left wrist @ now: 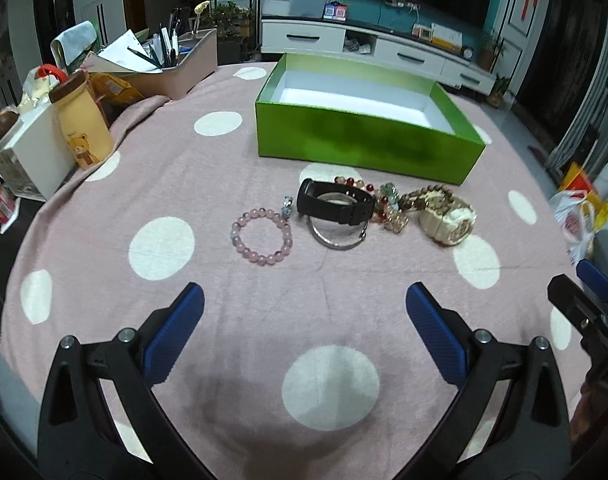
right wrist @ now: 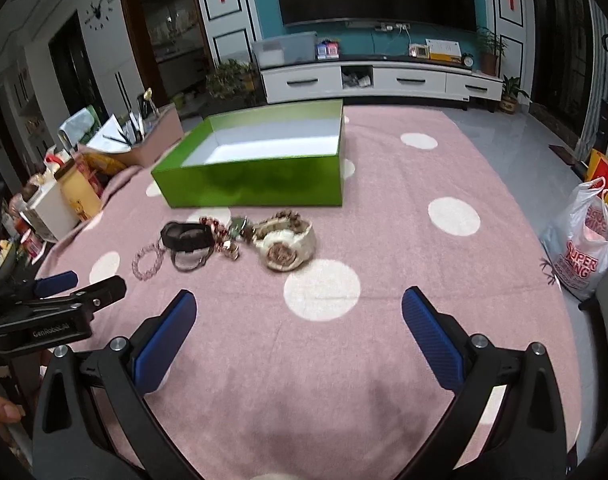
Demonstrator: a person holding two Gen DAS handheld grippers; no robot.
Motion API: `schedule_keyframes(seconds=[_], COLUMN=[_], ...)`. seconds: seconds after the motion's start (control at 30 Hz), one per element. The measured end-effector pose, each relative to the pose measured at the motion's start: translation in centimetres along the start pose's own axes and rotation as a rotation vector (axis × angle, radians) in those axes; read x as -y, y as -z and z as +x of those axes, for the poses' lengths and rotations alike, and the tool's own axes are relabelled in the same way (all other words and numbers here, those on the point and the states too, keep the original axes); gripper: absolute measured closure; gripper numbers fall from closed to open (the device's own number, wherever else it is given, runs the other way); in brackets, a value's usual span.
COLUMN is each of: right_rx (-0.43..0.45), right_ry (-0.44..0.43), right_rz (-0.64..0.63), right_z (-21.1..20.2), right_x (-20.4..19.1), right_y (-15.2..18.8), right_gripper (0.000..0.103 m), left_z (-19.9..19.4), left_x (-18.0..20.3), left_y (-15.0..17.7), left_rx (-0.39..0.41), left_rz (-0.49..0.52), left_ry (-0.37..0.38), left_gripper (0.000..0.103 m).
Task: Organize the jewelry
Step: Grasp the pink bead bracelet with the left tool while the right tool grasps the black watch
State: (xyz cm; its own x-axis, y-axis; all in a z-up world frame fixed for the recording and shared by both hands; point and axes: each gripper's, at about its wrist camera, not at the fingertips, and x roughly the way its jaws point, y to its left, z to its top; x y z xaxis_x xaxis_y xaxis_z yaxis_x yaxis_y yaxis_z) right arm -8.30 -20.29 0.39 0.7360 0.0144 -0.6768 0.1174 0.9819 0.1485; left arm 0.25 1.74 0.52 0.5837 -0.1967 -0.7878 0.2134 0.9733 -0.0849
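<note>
An open green box (left wrist: 363, 144) with a white, empty inside stands on the pink dotted cloth; it also shows in the right wrist view (right wrist: 260, 184). In front of it lies a row of jewelry: a pink bead bracelet (left wrist: 262, 237), a black watch (left wrist: 335, 201) over a silver bangle (left wrist: 335, 236), red beads (left wrist: 353, 182), brown beads (left wrist: 423, 194) and a cream watch (left wrist: 447, 220), which also shows in the right wrist view (right wrist: 286, 246). My left gripper (left wrist: 304, 332) is open and empty, short of the jewelry. My right gripper (right wrist: 300, 332) is open and empty, near the cream watch.
At the table's left edge stand a bear-print bottle (left wrist: 82, 120), a white box (left wrist: 36, 152) and a pen organizer (left wrist: 172, 64). A white plastic bag (right wrist: 583, 240) sits off the table's right edge. A TV cabinet (right wrist: 379, 80) stands behind.
</note>
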Motion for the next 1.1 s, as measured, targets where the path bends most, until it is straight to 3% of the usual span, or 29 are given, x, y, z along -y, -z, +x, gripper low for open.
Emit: schedule_keyframes(seconds=[0.2,0.4,0.57,0.73,0.93,1.1], right_rx=[0.014,-0.062,-0.052,-0.058,-0.059,-0.061], right_ry=[0.023,-0.094,-0.069,-0.129,-0.222,-0.279], right_rz=[-0.061,-0.074,-0.100,-0.189,-0.298,-0.409], right_z=[0.9,3.1,3.8,4.8,6.4,8.3], right_x=[1.2,2.0,1.9,0.1,-3.6,-6.9], right_y=[-0.4,-0.2,-0.2,-0.2,-1.1,-2.1], right_gripper=[0.001,0.001,0.001,0.001,0.016,0.028], left_z=[0.2,0.6,2.0,3.7,6.6,8.5], left_x=[-1.1,-3.1,-4.3,-4.3,-4.9,-4.9], left_y=[-0.4,-0.4,-0.6,-0.7,-1.4,-1.7], left_rx=[0.053,0.090,0.069,0.034,-0.037,-0.075], left_rz=[0.024,0.022,0.002,0.028,-0.031,-0.034], left_ry=[0.022,0.028,0.026,0.028,0.004,-0.013], left_gripper=[0.002,0.002,0.002,0.003,0.034,0.052])
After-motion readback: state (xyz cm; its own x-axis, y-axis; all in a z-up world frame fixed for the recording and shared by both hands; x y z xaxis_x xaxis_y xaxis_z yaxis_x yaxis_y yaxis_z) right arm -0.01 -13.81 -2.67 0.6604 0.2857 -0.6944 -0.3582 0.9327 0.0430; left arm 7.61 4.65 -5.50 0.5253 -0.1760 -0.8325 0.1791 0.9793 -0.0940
